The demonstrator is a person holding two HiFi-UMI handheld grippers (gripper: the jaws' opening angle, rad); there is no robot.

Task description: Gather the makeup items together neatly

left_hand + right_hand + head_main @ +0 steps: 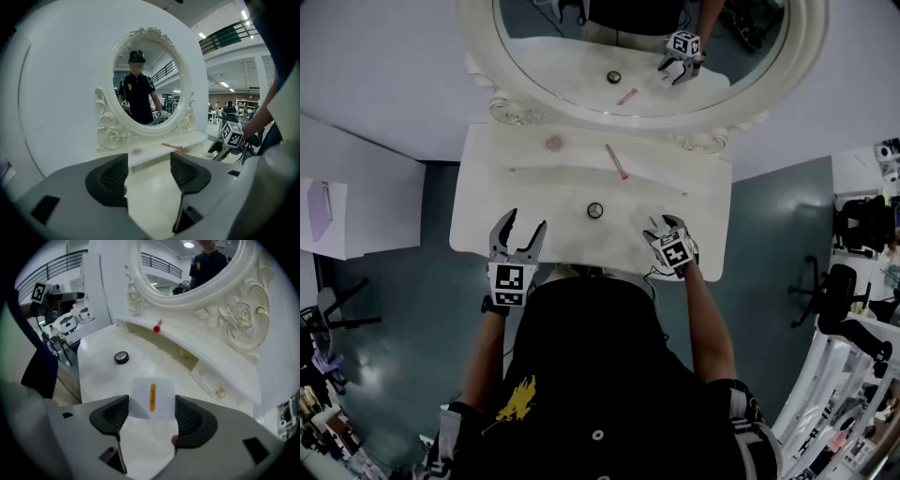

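A white vanity table [487,211] holds the makeup items. My right gripper [667,226] [151,405] is shut on a small white box with an orange label [152,398], near the table's front right. A round black compact [595,210] [121,357] lies mid-table. On the raised shelf lie a pink stick [617,161] [172,146] and a round pink item [554,142] [136,151]. My left gripper [525,221] [149,165] hovers open over the front left, nothing between its jaws.
An oval mirror [642,47] in an ornate white frame rises behind the shelf. A drawer knob [219,393] sits under the shelf. A white desk [356,197] stands to the left, office chairs [853,225] to the right on the dark floor.
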